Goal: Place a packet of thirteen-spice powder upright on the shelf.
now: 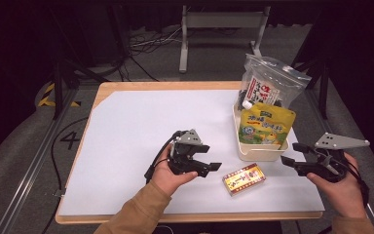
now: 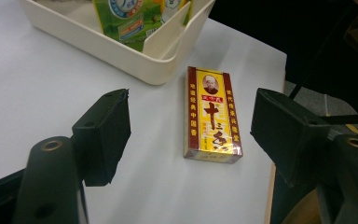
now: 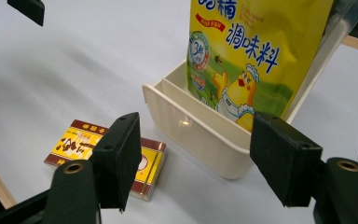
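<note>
Box [image 2: 213,115] flat on desk [image 1: 126,131] just beside tray [image 1: 260,152]: looks light, stiff, wrap likely slick. Your left claw [image 1: 213,164] released, right claw [image 1: 292,153] released, both empty. Pinch long sides.

So the tray [image 1: 253,152] sits toward the right edge of the table [image 1: 126,126], with a standing pouch [image 1: 265,126] in its near end and a clear bag [image 1: 268,85] upright behind that. The flat box [image 1: 244,179] lies on the table just in front of the tray, not touching it. Left gripper [image 1: 214,157] is left of the box, right gripper [image 1: 292,153] is off to the tray's right.
</note>
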Demonstrator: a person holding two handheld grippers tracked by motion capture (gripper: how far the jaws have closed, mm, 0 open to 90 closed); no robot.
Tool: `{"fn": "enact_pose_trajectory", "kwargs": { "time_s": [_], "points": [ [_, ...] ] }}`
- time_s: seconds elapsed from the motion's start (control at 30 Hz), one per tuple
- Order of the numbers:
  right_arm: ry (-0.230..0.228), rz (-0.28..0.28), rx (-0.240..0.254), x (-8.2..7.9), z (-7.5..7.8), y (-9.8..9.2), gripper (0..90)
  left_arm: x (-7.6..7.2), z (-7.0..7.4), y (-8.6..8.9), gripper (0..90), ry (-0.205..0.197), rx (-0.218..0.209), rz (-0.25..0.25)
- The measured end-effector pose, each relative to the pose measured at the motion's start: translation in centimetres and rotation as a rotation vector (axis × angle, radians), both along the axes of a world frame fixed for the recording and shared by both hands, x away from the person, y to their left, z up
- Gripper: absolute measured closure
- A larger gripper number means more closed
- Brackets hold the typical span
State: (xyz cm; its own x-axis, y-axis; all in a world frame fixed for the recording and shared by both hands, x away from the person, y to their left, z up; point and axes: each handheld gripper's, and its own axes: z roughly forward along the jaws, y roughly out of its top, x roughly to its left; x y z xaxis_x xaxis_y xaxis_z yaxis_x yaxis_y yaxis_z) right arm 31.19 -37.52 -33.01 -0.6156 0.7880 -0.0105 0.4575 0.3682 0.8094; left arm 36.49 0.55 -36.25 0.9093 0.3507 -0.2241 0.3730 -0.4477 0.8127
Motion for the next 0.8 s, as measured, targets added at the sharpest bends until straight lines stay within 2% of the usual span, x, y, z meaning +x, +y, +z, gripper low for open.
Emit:
{"fn": "enact_pose_trajectory", "kwargs": {
  "time_s": [0.13, 0.4, 0.57, 0.8],
  "points": [
    [0.007, 0.001, 0.007, -0.1, -0.2, 0.0, 33.3, 0.1, -0.7, -0.6, 28.9, 0.028, -0.007, -0.005],
    [0.004, -0.014, 0.014, -0.3, -0.2, -0.2, 32.9, 0.0, -1.8, -2.3, 26.5, 0.045, 0.012, -0.030],
    [0.015, -0.020, 0.008, -0.4, -0.5, -0.3, 32.8, 0.0, -2.4, -3.6, 25.5, 0.057, 0.037, -0.061],
    [0.023, -0.034, 0.016, -0.9, -0.8, -0.7, 32.3, 0.1, -3.5, -5.2, 26.5, 0.086, 0.096, -0.108]
  ]
}}
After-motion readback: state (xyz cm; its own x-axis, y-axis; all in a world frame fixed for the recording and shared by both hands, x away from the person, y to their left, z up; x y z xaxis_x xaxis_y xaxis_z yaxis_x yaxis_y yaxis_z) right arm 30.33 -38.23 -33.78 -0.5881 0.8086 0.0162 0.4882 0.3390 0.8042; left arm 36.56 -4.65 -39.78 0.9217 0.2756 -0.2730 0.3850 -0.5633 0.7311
